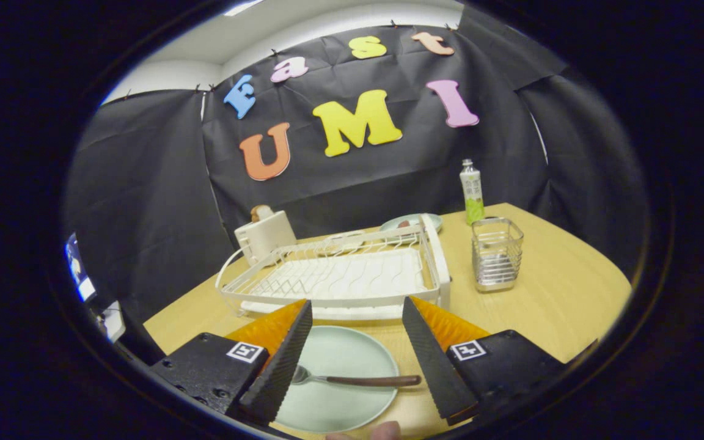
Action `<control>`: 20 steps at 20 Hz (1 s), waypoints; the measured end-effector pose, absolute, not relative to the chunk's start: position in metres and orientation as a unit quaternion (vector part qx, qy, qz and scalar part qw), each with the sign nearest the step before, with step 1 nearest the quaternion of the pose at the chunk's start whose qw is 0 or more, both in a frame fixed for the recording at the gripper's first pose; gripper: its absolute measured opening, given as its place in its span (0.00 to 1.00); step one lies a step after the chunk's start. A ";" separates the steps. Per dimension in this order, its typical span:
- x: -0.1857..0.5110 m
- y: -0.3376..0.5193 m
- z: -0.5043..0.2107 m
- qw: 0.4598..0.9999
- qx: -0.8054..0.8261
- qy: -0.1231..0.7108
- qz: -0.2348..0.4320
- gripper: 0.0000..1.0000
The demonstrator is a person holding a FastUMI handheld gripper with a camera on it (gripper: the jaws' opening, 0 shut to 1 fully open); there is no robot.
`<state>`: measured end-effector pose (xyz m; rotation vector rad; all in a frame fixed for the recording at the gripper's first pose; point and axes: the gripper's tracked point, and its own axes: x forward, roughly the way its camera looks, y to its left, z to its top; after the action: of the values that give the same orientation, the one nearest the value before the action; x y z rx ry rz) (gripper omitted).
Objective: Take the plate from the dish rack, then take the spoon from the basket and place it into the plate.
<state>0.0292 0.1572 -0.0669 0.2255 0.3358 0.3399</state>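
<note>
At the bottom centre of the frame the jaws of the gripper stand released above the plate, where the spoon lies flat: light, stiff, likely slippery, best pinched across its dark handle.

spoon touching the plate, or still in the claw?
Touching. Gripper view: the spoon lies across the plate, bowl and handle resting on it. The claw is open, fingers clear on either side.

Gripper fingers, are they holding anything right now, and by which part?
Nothing is held. The gripper is open, its fingers apart above the pale green round plate, where the brown-handled metal spoon lies free.
</note>
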 end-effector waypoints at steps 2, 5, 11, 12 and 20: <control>0.030 0.146 -0.049 0.977 0.087 0.133 0.145 0.97; 0.025 0.128 -0.027 0.987 0.061 0.095 0.113 0.98; -0.001 0.096 0.011 0.998 0.030 0.029 0.052 0.99; -0.006 0.092 0.016 0.998 0.030 0.019 0.044 0.99; -0.036 0.097 0.025 0.999 0.024 -0.014 0.038 0.99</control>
<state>-0.0361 0.0967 0.0255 0.0488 -0.0288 0.0767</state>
